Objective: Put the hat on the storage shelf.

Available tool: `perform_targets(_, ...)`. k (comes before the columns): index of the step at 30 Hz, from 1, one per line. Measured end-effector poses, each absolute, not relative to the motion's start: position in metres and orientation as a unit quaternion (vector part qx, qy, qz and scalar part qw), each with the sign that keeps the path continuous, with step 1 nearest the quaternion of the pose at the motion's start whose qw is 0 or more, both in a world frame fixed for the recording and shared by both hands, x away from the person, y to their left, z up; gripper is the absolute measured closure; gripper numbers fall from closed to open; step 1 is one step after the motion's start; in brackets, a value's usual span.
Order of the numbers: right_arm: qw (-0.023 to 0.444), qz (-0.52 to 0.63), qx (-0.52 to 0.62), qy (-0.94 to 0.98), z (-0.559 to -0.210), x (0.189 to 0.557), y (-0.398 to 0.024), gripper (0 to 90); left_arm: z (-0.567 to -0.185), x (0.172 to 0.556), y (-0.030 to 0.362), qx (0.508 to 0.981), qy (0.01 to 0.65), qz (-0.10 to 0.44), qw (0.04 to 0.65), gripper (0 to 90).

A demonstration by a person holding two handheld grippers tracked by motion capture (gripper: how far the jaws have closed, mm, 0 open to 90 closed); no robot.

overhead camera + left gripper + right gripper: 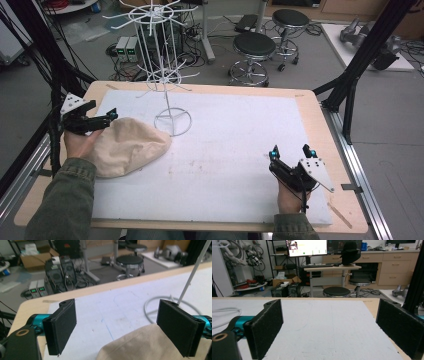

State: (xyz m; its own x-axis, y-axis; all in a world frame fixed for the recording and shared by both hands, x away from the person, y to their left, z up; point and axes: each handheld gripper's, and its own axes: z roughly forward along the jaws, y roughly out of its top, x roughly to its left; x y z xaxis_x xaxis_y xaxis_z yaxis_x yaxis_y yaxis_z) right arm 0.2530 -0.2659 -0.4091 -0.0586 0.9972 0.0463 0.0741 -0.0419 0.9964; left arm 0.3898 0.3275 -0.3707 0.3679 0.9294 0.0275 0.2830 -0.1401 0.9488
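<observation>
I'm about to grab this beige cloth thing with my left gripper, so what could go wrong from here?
1. The white wire rack stands right beside the beige cloth; lifting or dragging the cloth could snag its ring base and tip it.
2. The left gripper is open over just the cloth's edge, so a shallow pinch may slip.
3. The right gripper sits far off, open, unable to steady anything.

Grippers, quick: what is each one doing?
Left hand-held gripper: open, at the beige cloth bag.
Right hand-held gripper: open, holding nothing.
</observation>
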Motion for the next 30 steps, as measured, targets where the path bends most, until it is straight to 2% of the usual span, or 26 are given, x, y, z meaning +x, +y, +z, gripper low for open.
perform_targets(3,0.455,0.508,0.512,0.523,-0.409,0.253,-0.266,6.5,-0.374,0.398,0.328,0.706,0.439,0.311,0.46,17.5)
perform_targets(25,0.45,0.51,0.511,0.526,-0.409,0.254,-0.267,6.5,-0.401,0.422,0.326,0.757,0.441,0.249,0.413,19.1)
perform_targets(30,0.45,0.51,0.51,0.527,-0.41,0.255,-0.267,6.5,-0.395,0.43,0.324,0.798,0.424,0.216,0.37,18.8)
